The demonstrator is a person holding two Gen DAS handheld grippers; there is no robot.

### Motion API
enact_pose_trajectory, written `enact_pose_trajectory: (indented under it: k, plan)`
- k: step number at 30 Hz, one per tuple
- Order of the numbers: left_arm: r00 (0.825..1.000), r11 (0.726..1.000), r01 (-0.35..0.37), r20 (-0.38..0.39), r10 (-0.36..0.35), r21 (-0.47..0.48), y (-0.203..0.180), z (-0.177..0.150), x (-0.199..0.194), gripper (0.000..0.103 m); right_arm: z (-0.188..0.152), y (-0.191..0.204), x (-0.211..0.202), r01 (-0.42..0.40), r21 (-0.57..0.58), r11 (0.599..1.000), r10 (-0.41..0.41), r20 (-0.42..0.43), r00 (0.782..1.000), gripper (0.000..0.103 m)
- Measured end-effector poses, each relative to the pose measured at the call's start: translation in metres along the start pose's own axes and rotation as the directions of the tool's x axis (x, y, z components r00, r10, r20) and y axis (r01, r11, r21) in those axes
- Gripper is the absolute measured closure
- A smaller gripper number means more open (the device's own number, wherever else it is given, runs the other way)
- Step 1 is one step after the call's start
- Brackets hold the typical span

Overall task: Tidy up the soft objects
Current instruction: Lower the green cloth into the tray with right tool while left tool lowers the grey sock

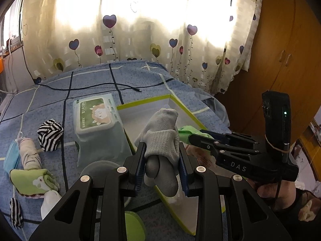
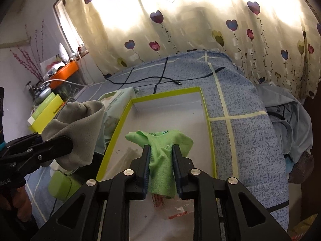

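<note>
Left tool (image 1: 162,150) grips a rolled grey sock (image 1: 160,134), held over the left edge of the yellow-rimmed box (image 1: 144,103) at frame centre. Right tool (image 2: 161,154) has the green cloth (image 2: 160,152) between its pads, over the box interior; pad contact looks loose, cannot tell if clamped. Striped sock (image 1: 50,134) lies on the bed (image 1: 90,80), left.

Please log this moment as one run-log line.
left gripper: holding grey sock | right gripper: fingers around green cloth, over box
</note>
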State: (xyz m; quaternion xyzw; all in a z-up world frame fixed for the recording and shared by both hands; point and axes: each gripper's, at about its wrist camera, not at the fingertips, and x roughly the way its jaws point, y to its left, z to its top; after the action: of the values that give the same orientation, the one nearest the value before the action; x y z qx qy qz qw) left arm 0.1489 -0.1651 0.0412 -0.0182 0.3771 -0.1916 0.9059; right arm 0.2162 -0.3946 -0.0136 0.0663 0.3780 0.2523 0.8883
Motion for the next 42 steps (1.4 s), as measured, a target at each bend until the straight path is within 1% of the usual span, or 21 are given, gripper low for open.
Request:
enact_pose_trajectory:
  k: [1,2,3,7,10,13,16,19,23,29,37,39,41,42]
  plan:
    - [1.0,1.0,-0.001,-0.006,0.001,0.0,-0.001,0.0,0.004,0.072,0.0,-0.001,-0.001,0.0,0.004,1.0,0.0,0.01,1.0,0.064]
    - [1.0,1.0,-0.001,-0.01,0.001,0.0,-0.001,0.001,0.006,0.072,0.0,-0.002,-0.003,-0.001,0.006,1.0,0.001,0.019,1.0,0.058]
    - [1.0,1.0,-0.001,-0.013,0.001,0.001,-0.002,0.001,0.008,0.072,0.0,-0.002,-0.006,-0.005,0.008,1.0,0.005,0.033,0.999,0.058]
    - [1.0,1.0,-0.009,-0.021,0.009,0.002,-0.004,0.005,0.016,0.072,0.003,-0.009,-0.019,-0.021,0.036,0.999,0.018,0.094,0.995,0.057]
    - [1.0,1.0,-0.02,-0.023,0.02,0.003,-0.005,0.009,0.022,0.072,0.003,-0.014,-0.024,-0.035,0.055,0.998,0.028,0.122,0.992,0.057]
    - [0.999,1.0,-0.03,-0.028,0.03,0.01,-0.008,0.011,0.03,0.072,0.002,-0.014,-0.024,-0.048,0.056,0.997,0.041,0.129,0.991,0.057]
    - [0.998,0.998,-0.055,-0.033,0.056,0.02,-0.01,0.014,0.039,0.072,0.002,-0.014,-0.024,-0.061,0.054,0.997,0.053,0.13,0.99,0.057]
    - [0.997,0.998,-0.066,-0.041,0.066,0.009,-0.008,0.016,0.047,0.072,0.001,-0.014,-0.023,-0.072,0.048,0.996,0.066,0.129,0.99,0.057]
    - [0.996,0.997,-0.075,-0.044,0.074,-0.02,-0.001,0.019,0.055,0.067,0.0,-0.016,-0.023,-0.076,0.05,0.996,0.069,0.129,0.989,0.057]
    - [0.999,0.997,-0.053,-0.012,0.052,-0.047,0.004,0.021,0.05,0.067,-0.001,-0.015,-0.023,-0.079,0.048,0.996,0.072,0.128,0.989,0.057]
    - [0.999,0.999,-0.036,0.003,0.036,-0.038,0.001,0.018,0.034,0.066,-0.001,-0.013,-0.024,-0.087,0.032,0.996,0.082,0.136,0.987,0.057]
    - [1.0,0.999,-0.029,0.007,0.029,-0.038,0.001,0.017,0.029,0.066,-0.001,-0.011,-0.025,-0.089,0.022,0.996,0.086,0.139,0.987,0.055]
    - [1.0,0.999,-0.022,0.013,0.023,-0.039,0.002,0.016,0.023,0.066,-0.001,-0.007,-0.027,-0.088,0.01,0.996,0.085,0.146,0.986,0.05]
    - [1.0,0.999,-0.018,0.02,0.019,-0.042,0.003,0.015,0.019,0.066,0.0,-0.005,-0.029,-0.086,0.006,0.996,0.084,0.15,0.985,0.049]
